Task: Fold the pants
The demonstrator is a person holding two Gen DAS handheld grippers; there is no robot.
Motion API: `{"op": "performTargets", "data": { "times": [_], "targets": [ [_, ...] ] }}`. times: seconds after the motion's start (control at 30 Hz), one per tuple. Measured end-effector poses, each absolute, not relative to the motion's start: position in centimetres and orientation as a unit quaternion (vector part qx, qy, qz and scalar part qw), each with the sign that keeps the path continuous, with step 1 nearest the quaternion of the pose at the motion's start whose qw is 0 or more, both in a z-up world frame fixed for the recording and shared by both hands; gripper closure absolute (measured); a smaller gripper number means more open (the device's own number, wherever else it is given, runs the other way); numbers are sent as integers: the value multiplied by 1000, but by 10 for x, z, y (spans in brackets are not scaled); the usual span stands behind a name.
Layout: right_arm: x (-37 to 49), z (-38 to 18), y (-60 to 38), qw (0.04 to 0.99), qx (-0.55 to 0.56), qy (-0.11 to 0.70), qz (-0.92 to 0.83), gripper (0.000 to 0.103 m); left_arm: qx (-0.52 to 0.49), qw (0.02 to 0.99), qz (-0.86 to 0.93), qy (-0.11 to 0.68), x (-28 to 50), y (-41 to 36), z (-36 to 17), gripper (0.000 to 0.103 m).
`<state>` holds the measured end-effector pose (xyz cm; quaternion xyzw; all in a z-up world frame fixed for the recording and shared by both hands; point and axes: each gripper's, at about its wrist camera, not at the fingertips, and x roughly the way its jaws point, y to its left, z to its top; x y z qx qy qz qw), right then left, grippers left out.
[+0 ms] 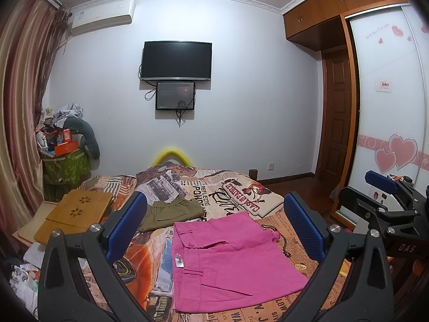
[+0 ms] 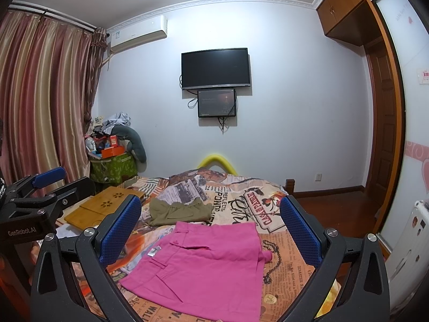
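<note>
Folded pink pants [image 1: 230, 263] [image 2: 203, 265] lie flat on the bed, waistband to the left, a white tag showing. Behind them rest folded olive-green pants [image 1: 174, 212] [image 2: 182, 210]. My left gripper [image 1: 214, 228] hovers open above the pink pants, blue pads wide apart, nothing between them. My right gripper [image 2: 211, 230] is also open over the same pants, holding nothing. In the left wrist view the right gripper [image 1: 388, 196] appears at the right edge; in the right wrist view the left gripper [image 2: 43, 187] shows at the left edge.
The bed carries a newspaper-print cover [image 1: 241, 190] [image 2: 241, 201]. A bamboo lap tray [image 1: 77, 212] [image 2: 104, 205] lies on its left side. A cluttered green bin [image 1: 67, 166] stands by the curtain [image 2: 40, 102]. A wardrobe [image 1: 388, 107] is right; a TV [image 1: 175, 60] hangs ahead.
</note>
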<state>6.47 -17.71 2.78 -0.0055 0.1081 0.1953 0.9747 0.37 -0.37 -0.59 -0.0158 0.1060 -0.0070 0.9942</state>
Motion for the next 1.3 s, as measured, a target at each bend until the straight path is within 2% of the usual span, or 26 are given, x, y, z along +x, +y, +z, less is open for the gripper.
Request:
{"op": "performTargets", "data": {
  "times": [1.3],
  "targets": [
    [72,21,-177,972,-5,115,204,0,-15,994,-4,110,9,-6,-5,0]
  ]
}}
